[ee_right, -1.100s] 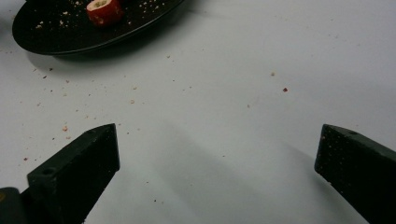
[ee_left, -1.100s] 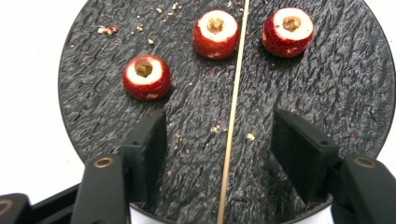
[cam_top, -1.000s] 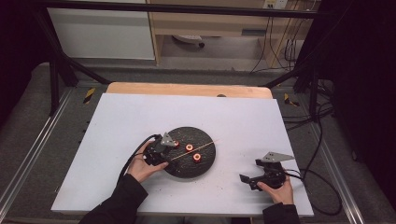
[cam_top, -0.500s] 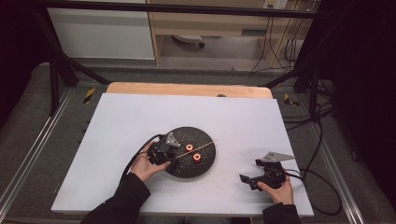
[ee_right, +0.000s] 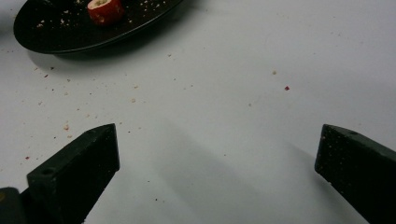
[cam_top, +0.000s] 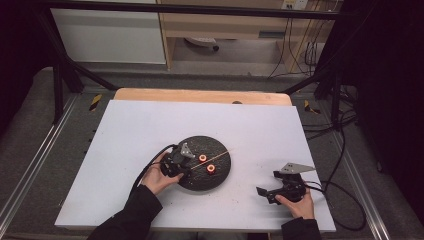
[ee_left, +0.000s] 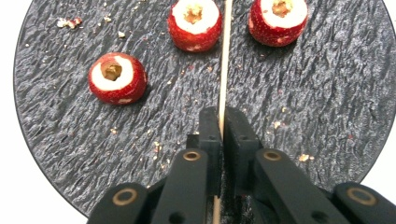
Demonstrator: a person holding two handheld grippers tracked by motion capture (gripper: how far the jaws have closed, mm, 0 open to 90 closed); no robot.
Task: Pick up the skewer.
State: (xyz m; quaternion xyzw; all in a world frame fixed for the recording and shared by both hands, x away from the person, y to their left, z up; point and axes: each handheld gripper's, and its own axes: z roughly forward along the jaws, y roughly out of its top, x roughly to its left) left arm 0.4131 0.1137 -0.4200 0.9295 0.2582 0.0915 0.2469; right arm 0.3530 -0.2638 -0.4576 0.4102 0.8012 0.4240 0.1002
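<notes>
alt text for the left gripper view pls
The left gripper has just closed its black fingers on a thin wooden skewer lying across a dark textured plate. Three cored red fruit pieces stand on the plate beyond the fingers, two on the skewer's left, one on its right, amid scattered crumbs.

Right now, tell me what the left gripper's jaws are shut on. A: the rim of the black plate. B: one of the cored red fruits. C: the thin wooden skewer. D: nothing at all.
C: in the left gripper view the left gripper has its jaws pressed together on the thin wooden skewer, which runs between the cored red fruits lying loose on the black plate.
</notes>
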